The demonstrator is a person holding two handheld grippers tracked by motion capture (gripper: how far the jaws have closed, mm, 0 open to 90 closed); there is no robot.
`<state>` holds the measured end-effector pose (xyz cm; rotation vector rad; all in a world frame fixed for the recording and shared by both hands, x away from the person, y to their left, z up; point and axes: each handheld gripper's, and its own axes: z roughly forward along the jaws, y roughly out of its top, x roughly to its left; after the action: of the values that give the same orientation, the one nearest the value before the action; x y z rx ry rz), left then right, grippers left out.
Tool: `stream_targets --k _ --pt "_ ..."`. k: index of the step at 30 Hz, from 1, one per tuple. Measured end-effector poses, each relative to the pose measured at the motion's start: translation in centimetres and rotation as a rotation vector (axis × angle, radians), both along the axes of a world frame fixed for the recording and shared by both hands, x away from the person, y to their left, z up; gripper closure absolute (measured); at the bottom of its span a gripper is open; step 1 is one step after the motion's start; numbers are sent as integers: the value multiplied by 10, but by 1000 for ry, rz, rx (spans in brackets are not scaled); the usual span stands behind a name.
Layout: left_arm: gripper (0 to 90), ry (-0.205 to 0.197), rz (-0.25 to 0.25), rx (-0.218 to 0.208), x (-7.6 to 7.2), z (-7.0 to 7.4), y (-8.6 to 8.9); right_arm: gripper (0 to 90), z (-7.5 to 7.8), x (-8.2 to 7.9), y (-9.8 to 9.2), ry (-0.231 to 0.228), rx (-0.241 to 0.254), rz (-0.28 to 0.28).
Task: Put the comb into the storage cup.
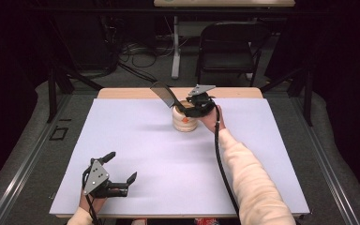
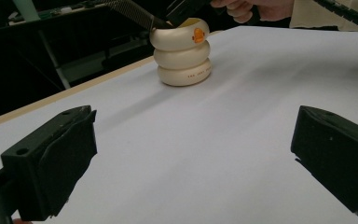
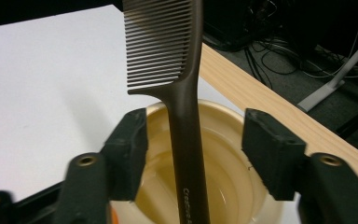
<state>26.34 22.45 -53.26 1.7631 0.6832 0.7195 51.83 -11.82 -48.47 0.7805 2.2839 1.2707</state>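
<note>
Two claw pads of the right claw stand apart, released, with the dark brown plastic comb between them, handle down in the cream ribbed holder; best back straight off without brushing it. Left claw rests spread on the white counter

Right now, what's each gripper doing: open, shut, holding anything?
Left gripper: open, nothing between its jaws, low over the white table.
Right gripper: open; the comb stands between its jaws, unpressed, handle down in the cream cup.
</note>
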Motion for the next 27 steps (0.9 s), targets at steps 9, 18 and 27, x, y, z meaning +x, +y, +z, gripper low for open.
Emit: stream_targets --k 9,18,27 --pt "1 2 5 -6 0 0 1 138 23 -14 -11 48 -44 30" --pt "1 8 7 -7 1 0 0 10 35 -29 -18 112 -99 55" --pt "1 5 6 -4 0 0 0 0 41 -45 -28 132 -113 77"
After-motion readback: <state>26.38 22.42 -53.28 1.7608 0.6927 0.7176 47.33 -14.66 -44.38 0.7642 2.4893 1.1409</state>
